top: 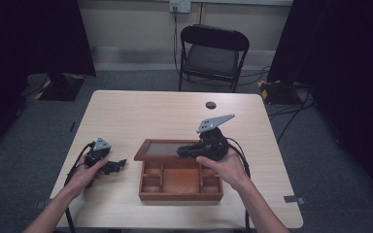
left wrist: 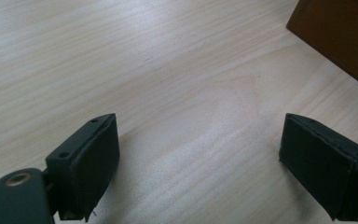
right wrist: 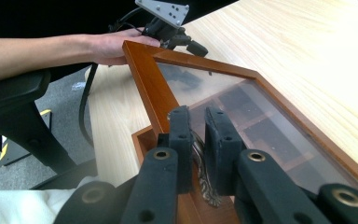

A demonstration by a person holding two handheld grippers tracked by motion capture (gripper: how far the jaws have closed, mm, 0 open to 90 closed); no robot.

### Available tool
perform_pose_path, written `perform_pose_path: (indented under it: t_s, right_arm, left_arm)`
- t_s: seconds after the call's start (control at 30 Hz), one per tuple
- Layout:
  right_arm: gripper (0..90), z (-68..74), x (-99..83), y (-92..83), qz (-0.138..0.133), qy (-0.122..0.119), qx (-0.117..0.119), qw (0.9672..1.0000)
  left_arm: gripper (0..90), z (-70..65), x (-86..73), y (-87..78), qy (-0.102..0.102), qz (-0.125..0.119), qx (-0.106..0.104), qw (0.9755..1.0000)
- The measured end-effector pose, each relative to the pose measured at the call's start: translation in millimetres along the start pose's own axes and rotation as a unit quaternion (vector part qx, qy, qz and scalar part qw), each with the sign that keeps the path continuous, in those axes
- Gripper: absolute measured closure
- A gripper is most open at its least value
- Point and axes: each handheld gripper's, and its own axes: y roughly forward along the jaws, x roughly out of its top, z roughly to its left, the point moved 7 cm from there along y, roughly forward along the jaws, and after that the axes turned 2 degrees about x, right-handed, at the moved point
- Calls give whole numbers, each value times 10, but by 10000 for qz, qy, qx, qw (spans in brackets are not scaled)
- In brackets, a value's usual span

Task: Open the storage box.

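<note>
A wooden box [top: 179,194] with several compartments stands on the table near the front edge. Its glass-paned lid [top: 167,148] is lifted partway and tilts up toward the far side. My right gripper [top: 190,151] reaches in from the right and is shut on the ornate metal handle [right wrist: 204,179] at the lid's front edge [right wrist: 149,84]; the jaws [right wrist: 198,116] pinch it from both sides. My left gripper [top: 116,166] lies on the table left of the box, open [left wrist: 198,158] over bare wood, with a corner of the box [left wrist: 340,32] ahead of it. The right gripper view also has the left gripper [right wrist: 168,23] beyond the lid.
A small dark round disc [top: 211,105] lies near the table's far edge. A black folding chair [top: 213,53] stands behind the table [top: 141,111]. Cables trail from both grippers off the front edge. Black curtains hang at both sides.
</note>
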Motion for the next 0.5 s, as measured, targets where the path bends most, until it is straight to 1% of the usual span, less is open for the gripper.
perform_pose_path:
  t_s: [0.1,0.5]
  right_arm:
    - [821,-14,24,-8,-21,6,11,10000]
    - [822,-58,122,-35,-57,2,-72,10000]
  left_arm:
    - [116,6,-3,-3,44,27,2,10000]
    - [116,1,-3,-2,15,23,-4,10000]
